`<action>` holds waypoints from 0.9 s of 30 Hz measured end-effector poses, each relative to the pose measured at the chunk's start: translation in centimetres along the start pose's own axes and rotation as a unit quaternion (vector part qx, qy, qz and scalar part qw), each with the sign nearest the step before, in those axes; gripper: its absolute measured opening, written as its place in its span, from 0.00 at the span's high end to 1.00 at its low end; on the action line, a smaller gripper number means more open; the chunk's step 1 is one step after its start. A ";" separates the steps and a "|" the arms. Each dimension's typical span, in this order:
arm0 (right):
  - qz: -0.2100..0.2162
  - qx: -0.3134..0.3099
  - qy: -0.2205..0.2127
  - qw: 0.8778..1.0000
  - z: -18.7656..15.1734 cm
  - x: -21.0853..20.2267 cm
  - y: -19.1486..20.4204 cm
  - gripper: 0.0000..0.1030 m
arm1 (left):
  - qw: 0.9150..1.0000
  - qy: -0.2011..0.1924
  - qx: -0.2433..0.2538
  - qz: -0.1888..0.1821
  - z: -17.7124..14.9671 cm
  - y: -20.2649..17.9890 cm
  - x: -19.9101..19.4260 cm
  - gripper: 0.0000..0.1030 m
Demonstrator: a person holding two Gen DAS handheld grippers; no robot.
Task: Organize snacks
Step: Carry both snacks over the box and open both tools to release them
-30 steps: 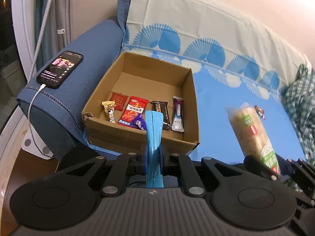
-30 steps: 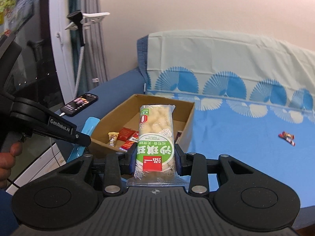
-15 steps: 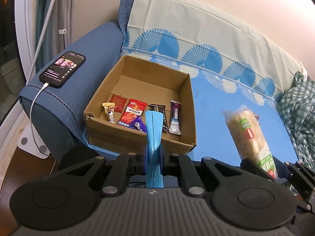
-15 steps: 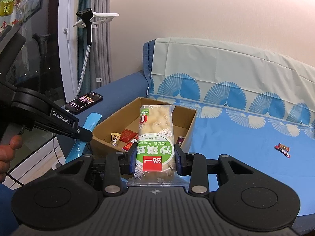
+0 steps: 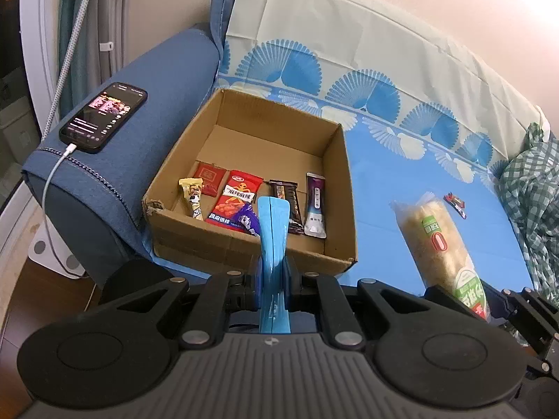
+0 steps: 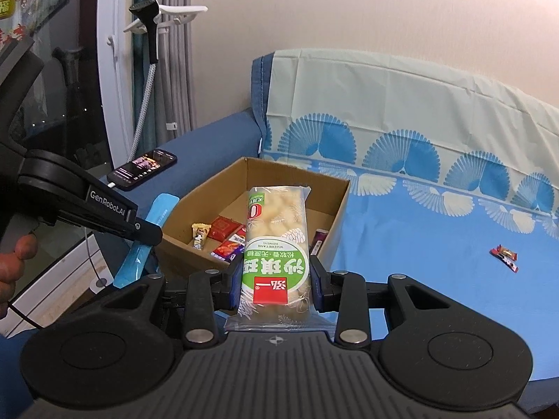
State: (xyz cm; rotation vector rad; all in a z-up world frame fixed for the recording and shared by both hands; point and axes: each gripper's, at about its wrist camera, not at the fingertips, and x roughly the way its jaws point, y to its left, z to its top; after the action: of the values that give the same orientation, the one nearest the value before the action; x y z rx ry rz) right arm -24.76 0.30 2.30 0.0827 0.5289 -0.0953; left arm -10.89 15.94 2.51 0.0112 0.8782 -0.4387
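Right wrist: right gripper (image 6: 276,289) clamped on cracker pack (image 6: 276,244), frame centre. Left gripper (image 5: 273,209) fingers together, nothing held. Box (image 5: 335,181) with small snacks beyond, mid-frame. One candy (image 6: 505,257) on blue cover (image 6: 419,244), right.

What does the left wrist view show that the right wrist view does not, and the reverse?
Only left: green checked cloth at the sofa's right end; dark brown bar in the box.
Only right: a hand holding the left tongs; white wall hook.
Both: brown cardboard box, black phone, long green-labelled pastry pack, small red candy.
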 end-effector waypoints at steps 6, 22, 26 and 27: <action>-0.001 0.011 0.019 1.000 1.1 2.9 0.0 0.63 | 1.000 0.009 -0.005 0.004 1.9 0.7 2.3 0.88; 0.019 0.014 0.064 0.998 4.7 12.6 0.5 0.63 | 0.999 0.045 -0.003 0.015 8.1 2.6 10.0 0.88; 0.022 0.013 0.073 0.997 5.4 15.4 0.5 0.63 | 0.998 0.057 -0.002 0.018 9.4 3.0 12.4 0.88; 0.023 0.013 0.075 0.997 5.5 16.3 0.4 0.63 | 0.998 0.060 -0.002 0.018 9.7 3.2 13.0 0.88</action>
State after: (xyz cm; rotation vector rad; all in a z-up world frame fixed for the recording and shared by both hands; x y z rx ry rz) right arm -7.98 -0.98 -1.16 0.1284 0.6757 -0.0518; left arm 4.73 12.24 -1.51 0.0500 0.9950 -0.4053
